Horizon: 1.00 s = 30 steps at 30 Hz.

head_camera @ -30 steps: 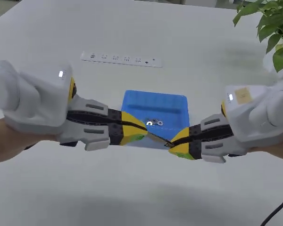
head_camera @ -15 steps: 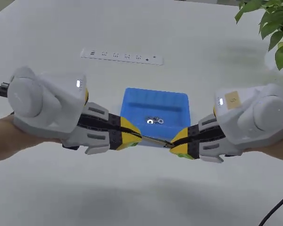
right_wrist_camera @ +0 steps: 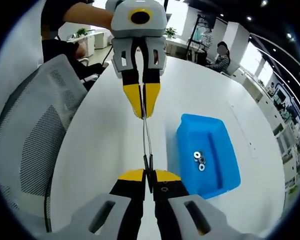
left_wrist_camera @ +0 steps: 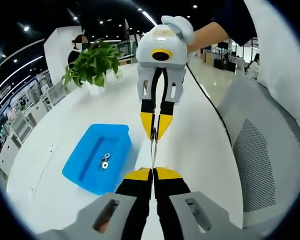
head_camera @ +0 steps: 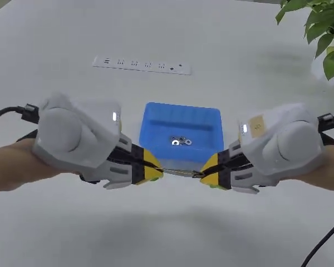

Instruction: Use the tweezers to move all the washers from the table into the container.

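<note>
Washers [head_camera: 180, 141] lie in container [head_camera: 156, 119]; we judge transfer likely finished. Our left gripper [head_camera: 155, 170], right gripper [head_camera: 205, 172] each pinch one tweezers [head_camera: 178, 172] end.

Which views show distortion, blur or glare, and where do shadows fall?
Head view: even diffuse light, a broad soft shadow on the table near the bottom, washers small and slightly soft. Left gripper view: heavy fisheye bending, ceiling lights as bright spots, tweezers sharp. Right gripper view: same bending, chair stretched at the edge.
</note>
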Each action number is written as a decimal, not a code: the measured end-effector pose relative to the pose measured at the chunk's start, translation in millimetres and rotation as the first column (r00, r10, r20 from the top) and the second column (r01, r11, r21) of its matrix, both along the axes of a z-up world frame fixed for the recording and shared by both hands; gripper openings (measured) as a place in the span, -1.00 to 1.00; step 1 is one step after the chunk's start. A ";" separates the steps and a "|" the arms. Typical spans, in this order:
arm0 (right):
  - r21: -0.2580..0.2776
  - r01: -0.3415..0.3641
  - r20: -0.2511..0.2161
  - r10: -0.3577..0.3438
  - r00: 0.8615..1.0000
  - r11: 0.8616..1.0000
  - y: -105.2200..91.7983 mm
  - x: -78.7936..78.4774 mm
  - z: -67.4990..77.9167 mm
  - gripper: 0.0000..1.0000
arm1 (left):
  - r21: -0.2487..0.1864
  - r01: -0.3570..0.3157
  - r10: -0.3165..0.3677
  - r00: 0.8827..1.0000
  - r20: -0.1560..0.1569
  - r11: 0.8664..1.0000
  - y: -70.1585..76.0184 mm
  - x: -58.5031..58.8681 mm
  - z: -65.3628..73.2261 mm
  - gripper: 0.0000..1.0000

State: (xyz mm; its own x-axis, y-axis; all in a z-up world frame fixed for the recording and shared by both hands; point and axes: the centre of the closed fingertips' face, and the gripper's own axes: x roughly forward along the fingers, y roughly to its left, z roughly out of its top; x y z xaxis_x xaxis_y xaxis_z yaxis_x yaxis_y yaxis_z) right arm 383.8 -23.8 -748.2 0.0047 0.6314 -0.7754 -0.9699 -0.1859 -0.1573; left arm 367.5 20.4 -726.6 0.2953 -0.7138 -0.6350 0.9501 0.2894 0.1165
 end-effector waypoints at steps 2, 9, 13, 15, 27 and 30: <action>-0.004 -0.006 0.006 0.006 1.000 1.000 0.8 0.2 -0.6 -0.88 | 0.053 0.002 -0.002 1.000 -0.006 0.999 4.4 0.0 -10.5 -0.90; 0.000 -0.020 -0.004 0.020 1.000 1.000 9.3 -1.8 -7.0 -0.88 | 0.171 0.009 -0.002 0.999 -0.043 0.985 11.7 2.7 -40.2 -0.90; -0.049 -0.029 0.002 0.029 1.000 0.998 7.5 -1.8 -26.9 -0.88 | 0.213 0.020 -0.007 0.998 -0.063 0.977 11.4 5.9 -56.5 -0.90; -0.060 -0.023 -0.011 0.023 1.000 0.998 6.4 -1.6 -32.4 -0.88 | 0.227 0.027 -0.009 0.997 -0.080 0.973 10.4 5.1 -63.4 -0.90; -0.094 0.035 -0.056 -0.040 0.998 0.995 4.8 5.6 -51.2 -0.87 | 0.255 0.031 -0.002 0.994 -0.114 0.967 10.8 11.4 -81.2 -0.90; -0.109 0.036 -0.057 -0.043 0.997 0.993 3.7 5.6 -53.8 -0.87 | 0.254 0.027 0.003 0.993 -0.117 0.967 10.4 11.6 -80.7 -0.89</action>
